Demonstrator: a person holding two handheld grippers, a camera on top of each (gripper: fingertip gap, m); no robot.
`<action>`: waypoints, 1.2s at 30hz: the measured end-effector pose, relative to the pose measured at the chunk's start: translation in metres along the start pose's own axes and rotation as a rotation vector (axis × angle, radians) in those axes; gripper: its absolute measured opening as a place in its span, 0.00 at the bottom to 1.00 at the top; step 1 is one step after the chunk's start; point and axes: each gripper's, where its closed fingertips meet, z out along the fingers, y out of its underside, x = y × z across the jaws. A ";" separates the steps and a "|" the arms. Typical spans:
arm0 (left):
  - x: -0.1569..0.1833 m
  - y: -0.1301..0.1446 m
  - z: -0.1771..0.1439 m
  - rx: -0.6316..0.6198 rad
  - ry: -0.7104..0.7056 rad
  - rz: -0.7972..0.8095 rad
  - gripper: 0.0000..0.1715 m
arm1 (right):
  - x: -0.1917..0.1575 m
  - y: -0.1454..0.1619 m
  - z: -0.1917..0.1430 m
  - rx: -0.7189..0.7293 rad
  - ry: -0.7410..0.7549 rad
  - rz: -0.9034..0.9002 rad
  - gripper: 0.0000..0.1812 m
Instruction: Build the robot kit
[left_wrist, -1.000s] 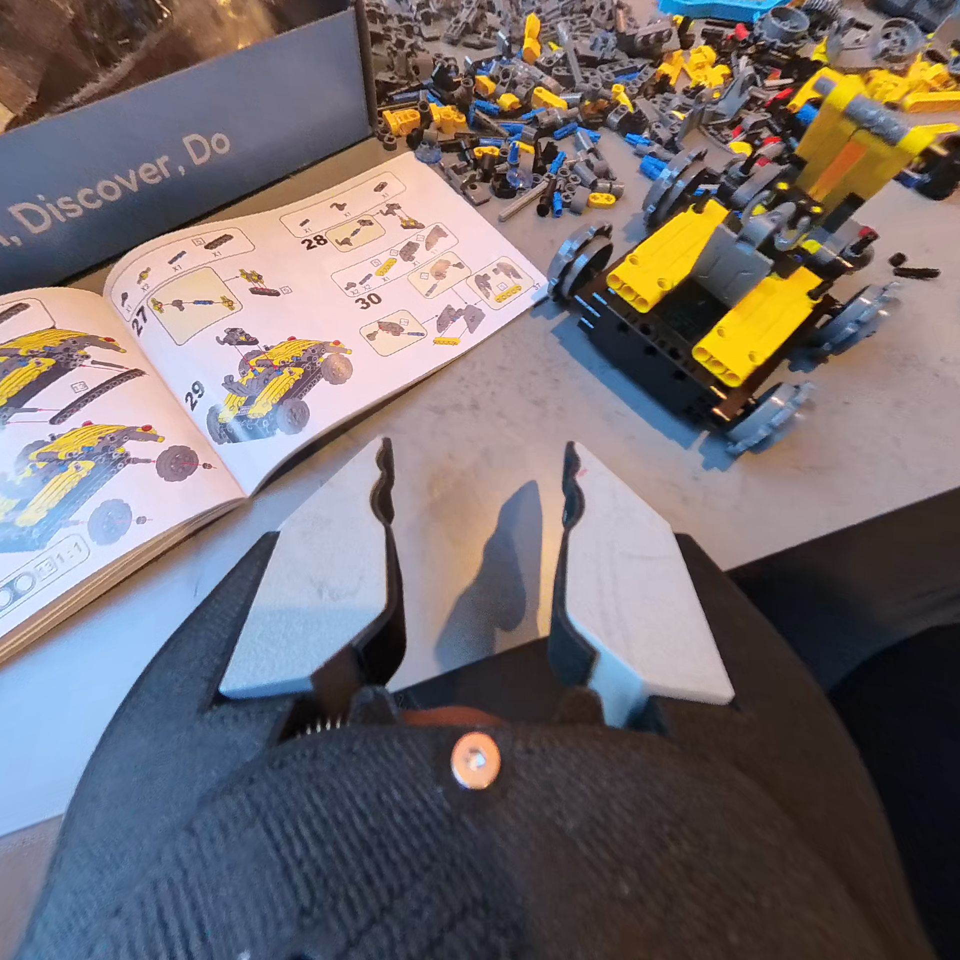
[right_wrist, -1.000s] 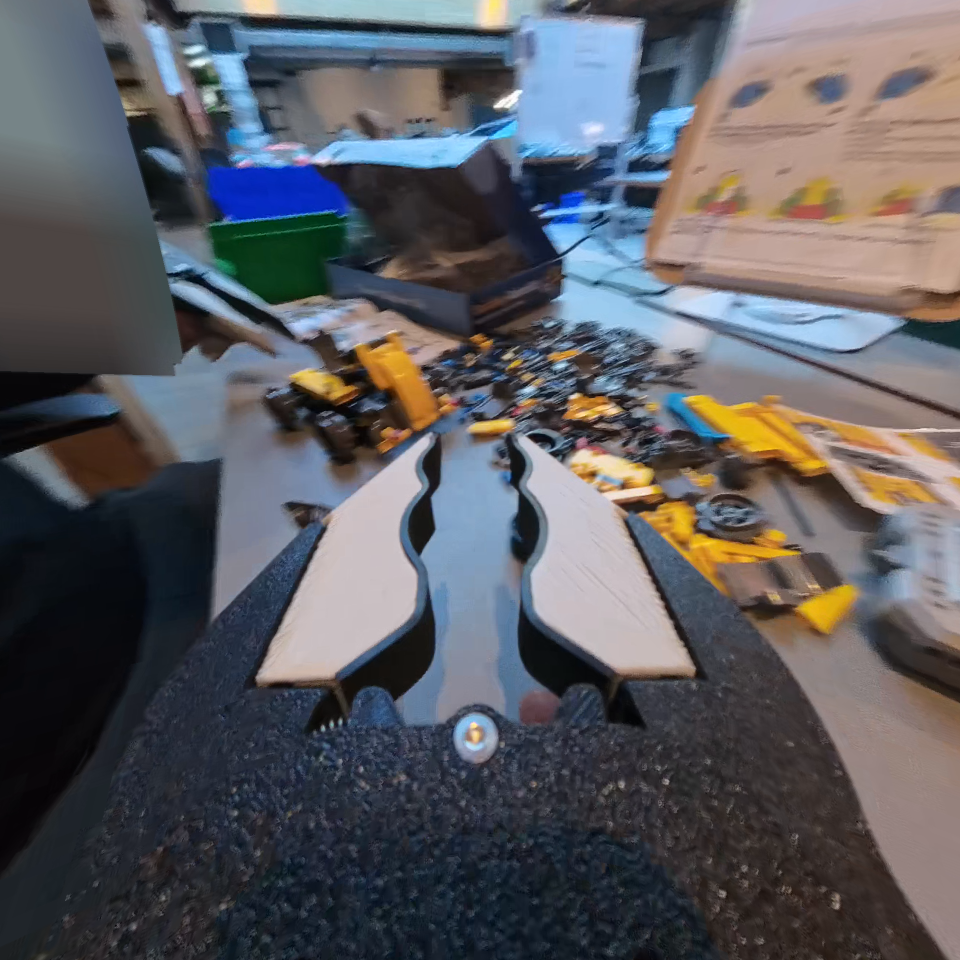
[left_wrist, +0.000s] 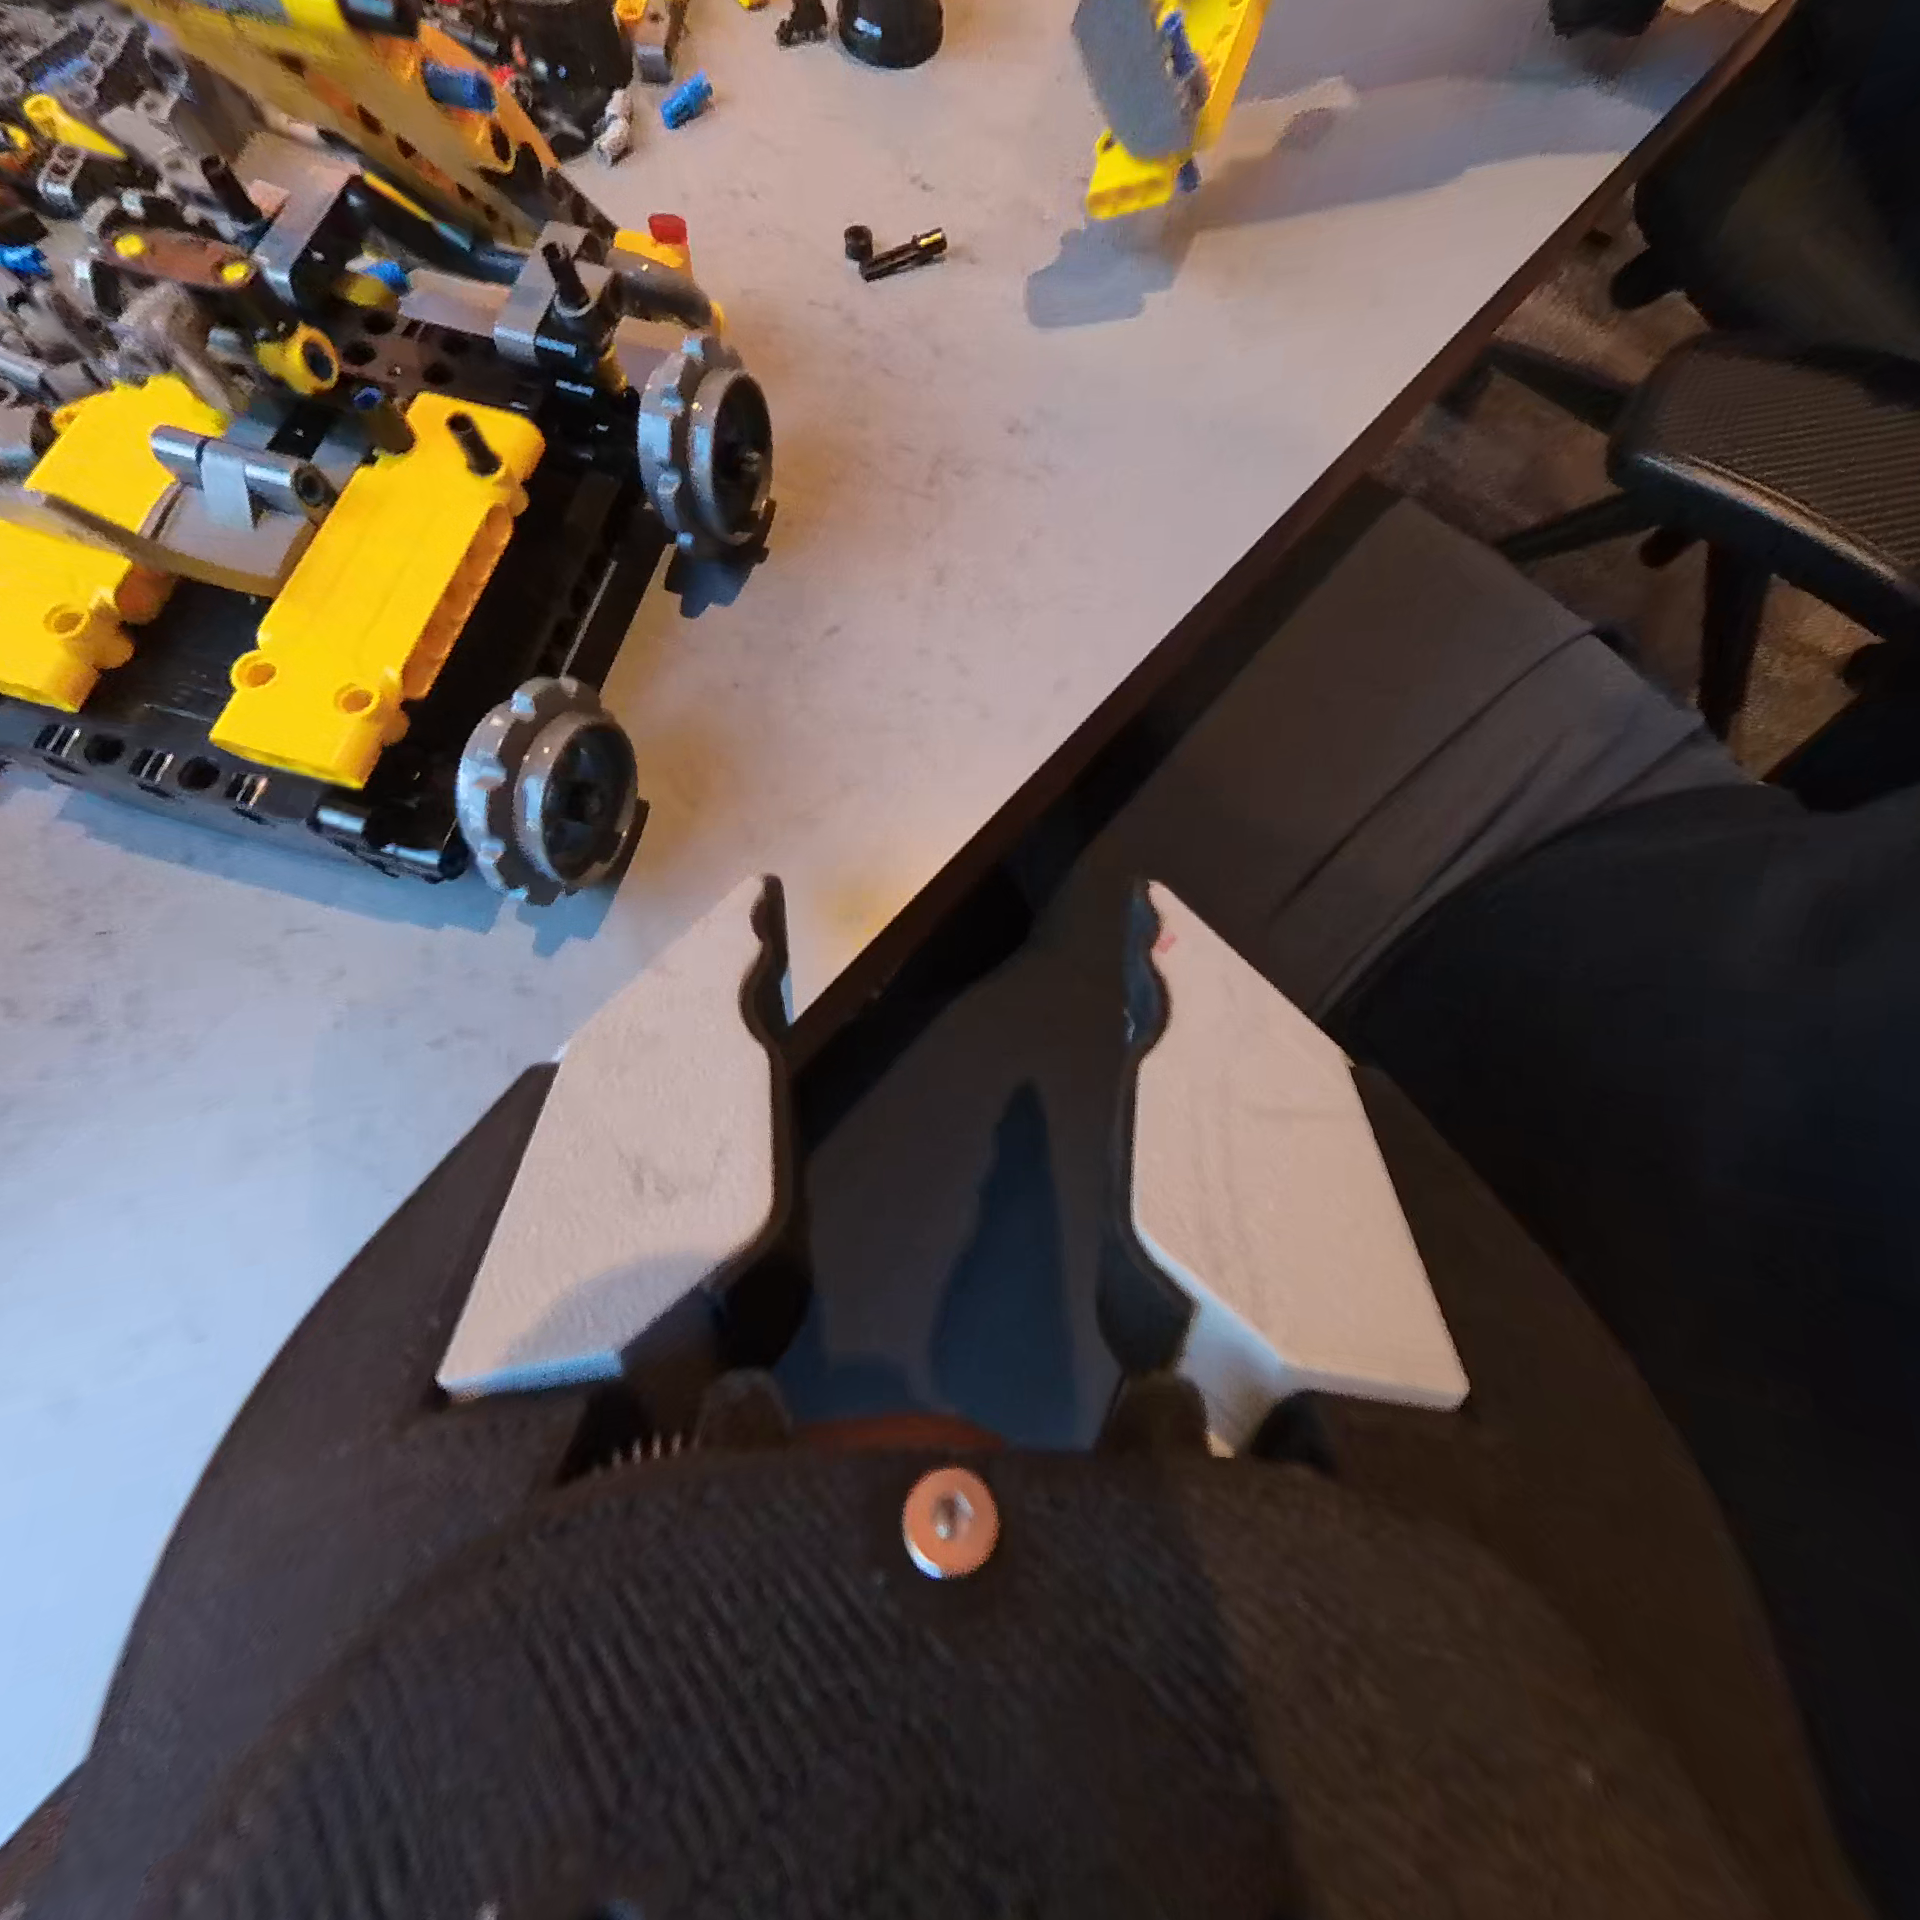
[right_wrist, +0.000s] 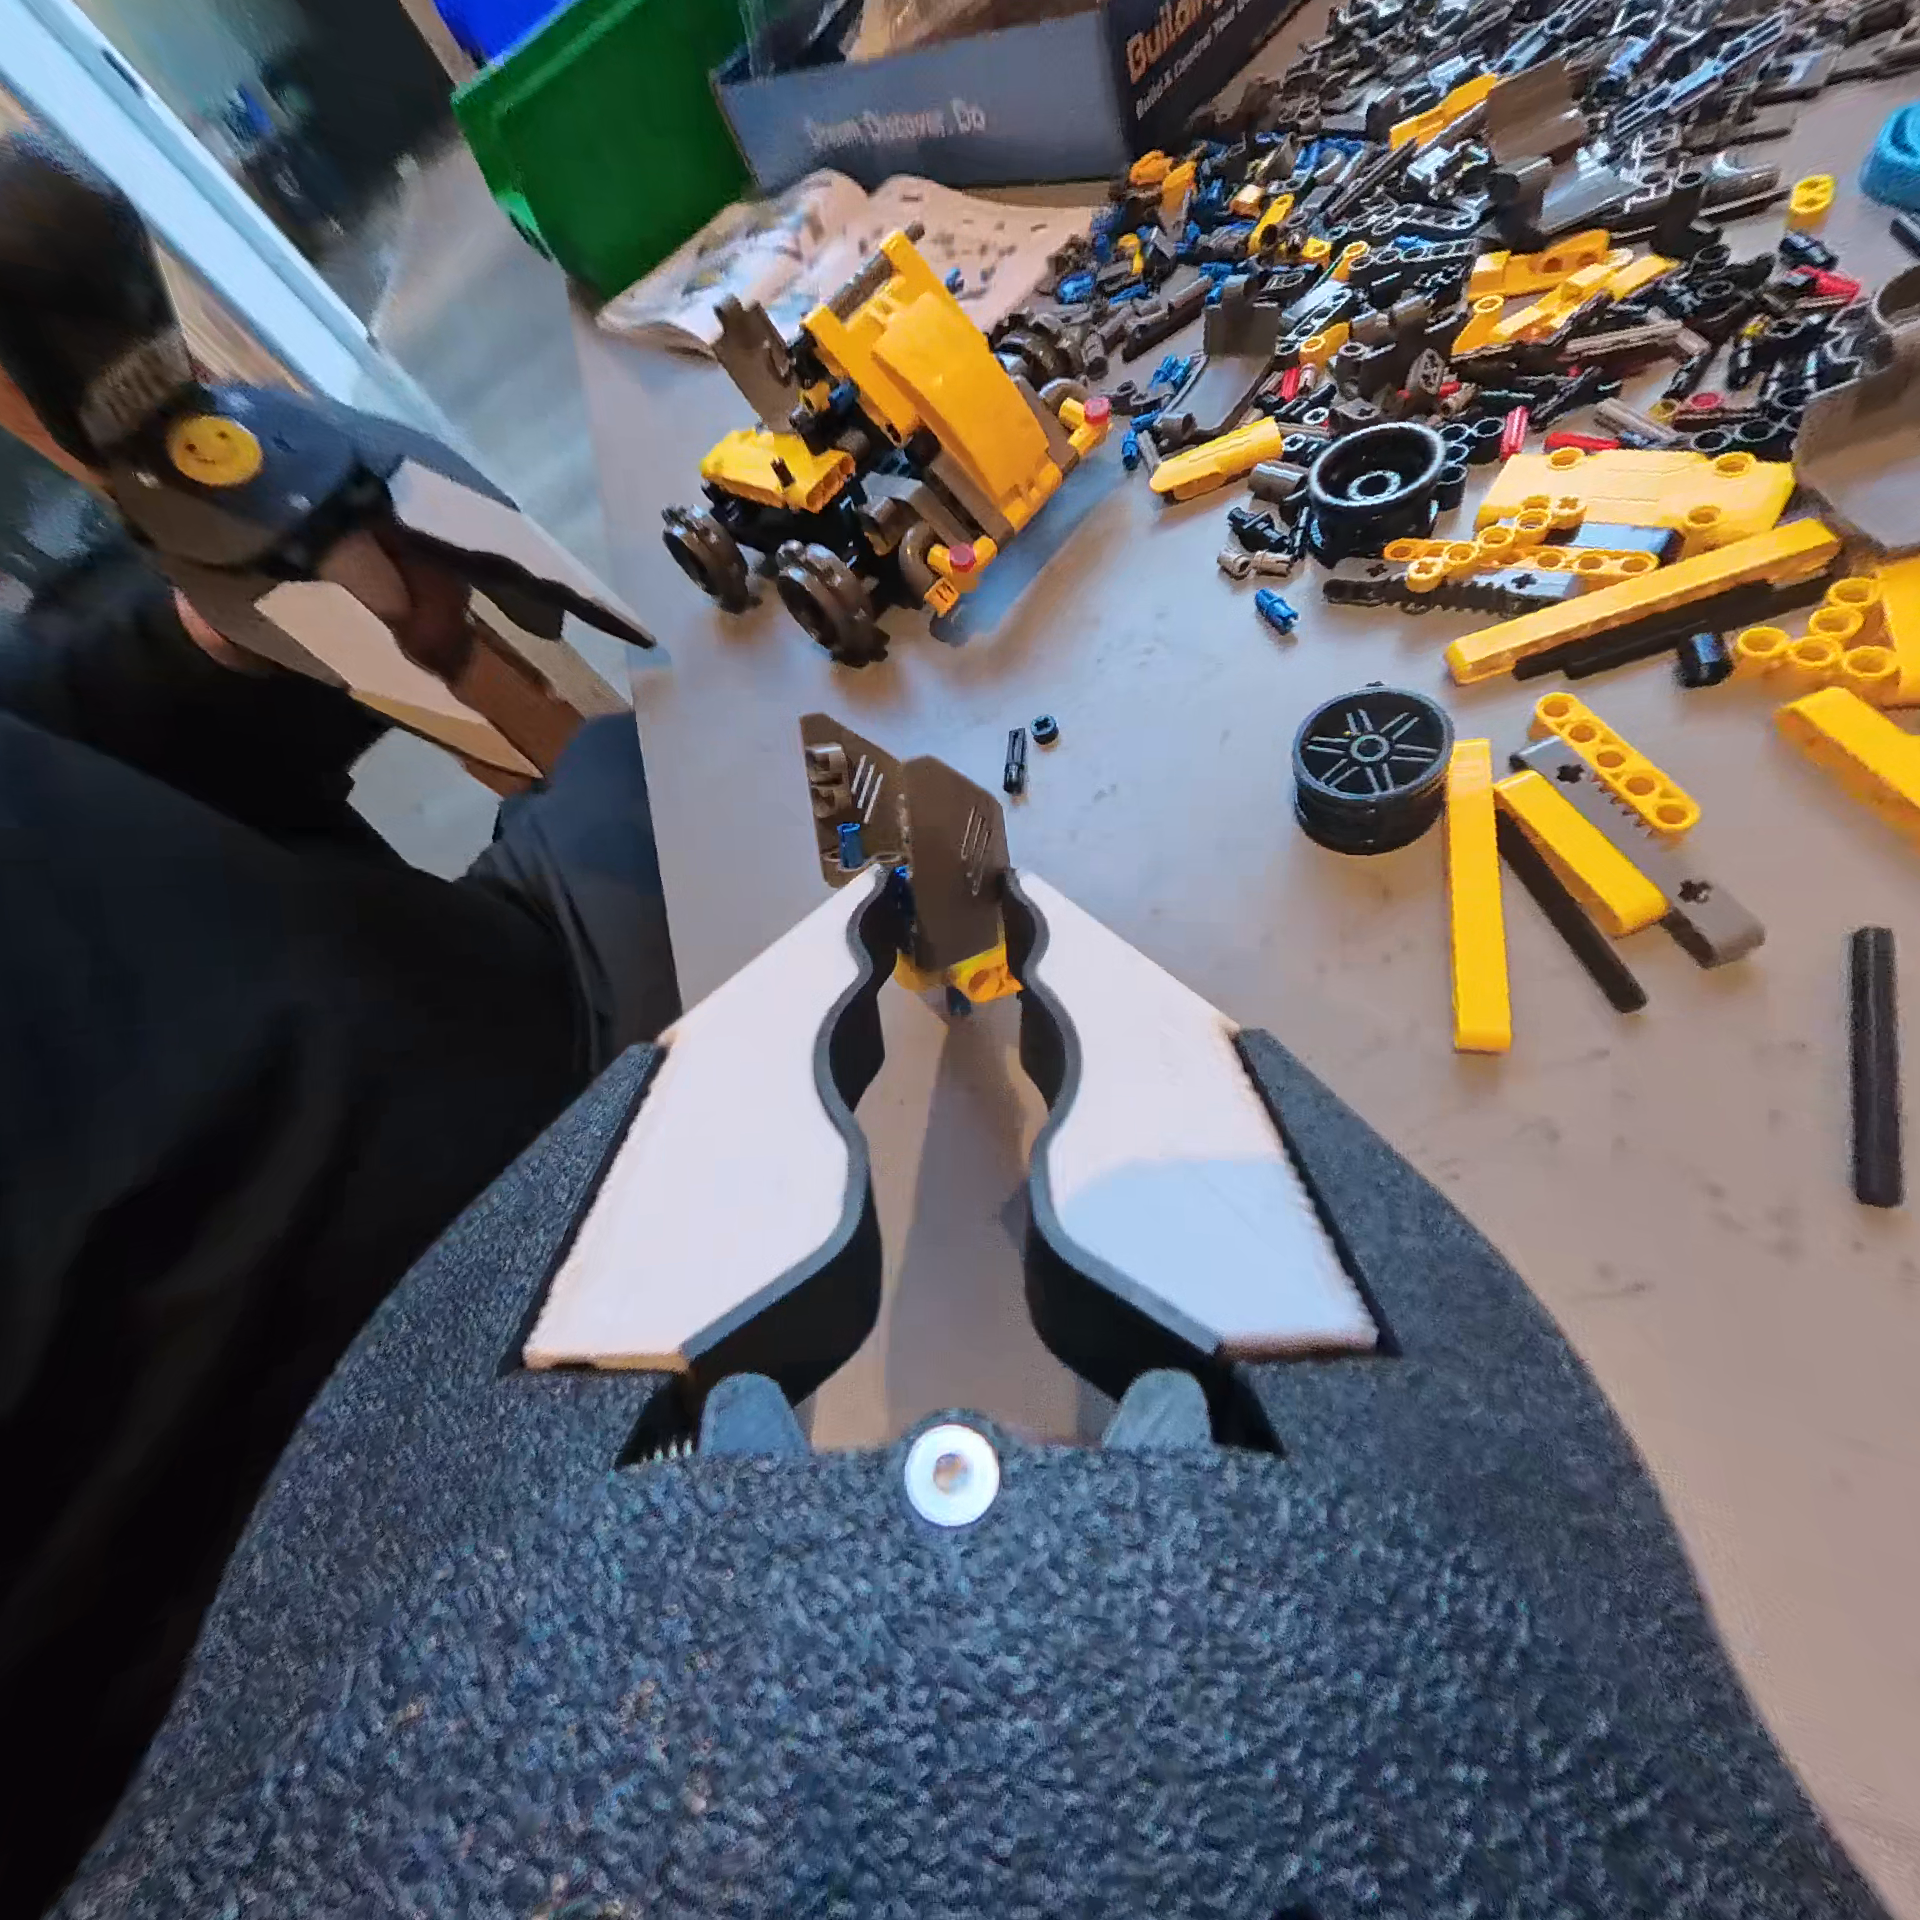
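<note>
Your right gripper (right_wrist: 940, 904) is clamped on a small grey-and-yellow brick assembly (right_wrist: 914, 842), whose grey panels stick up past the fingertips, just above the grey table (right_wrist: 1143, 1039). Your left gripper (left_wrist: 956, 914) holds nothing; its jaws stand apart over the table's near edge, with a dark-clothed lap below.

Take the yellow and black toy vehicle (right_wrist: 883, 457) as the landmark. It stands on the table beyond the held assembly, well apart from it. Its toothed grey wheels (left_wrist: 551, 795) are the nearest things to the left gripper. Between the vehicle and the held assembly lie two tiny black pins (right_wrist: 1023, 748).

Behind the vehicle an open instruction booklet (right_wrist: 769, 249) lies flat. Past that sits a dark blue box (right_wrist: 914, 114); what it holds cannot be seen. To its left is a green bin (right_wrist: 592, 156), contents hidden too.

To the vehicle's right, a broad loose heap of black, grey, blue and yellow parts (right_wrist: 1455, 208) covers the table, in no container. Nearer you on that side lie long yellow beams (right_wrist: 1475, 894), a black wheel (right_wrist: 1371, 769) and a black axle (right_wrist: 1875, 1070).

In the left wrist view, a black mesh chair (left_wrist: 1766, 457) stands on the floor beyond the table's edge. The room behind is blurred.
</note>
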 end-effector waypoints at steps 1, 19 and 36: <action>-0.002 0.002 -0.001 0.001 -0.002 -0.010 0.38 | 0.001 -0.001 -0.001 0.010 -0.002 0.005 0.11; -0.014 0.010 -0.002 0.017 0.003 -0.027 0.37 | 0.007 0.032 0.002 -0.188 0.101 -0.201 0.21; 0.005 -0.013 0.007 0.127 0.068 0.102 0.37 | 0.093 0.009 -0.021 -0.204 0.381 -0.143 0.13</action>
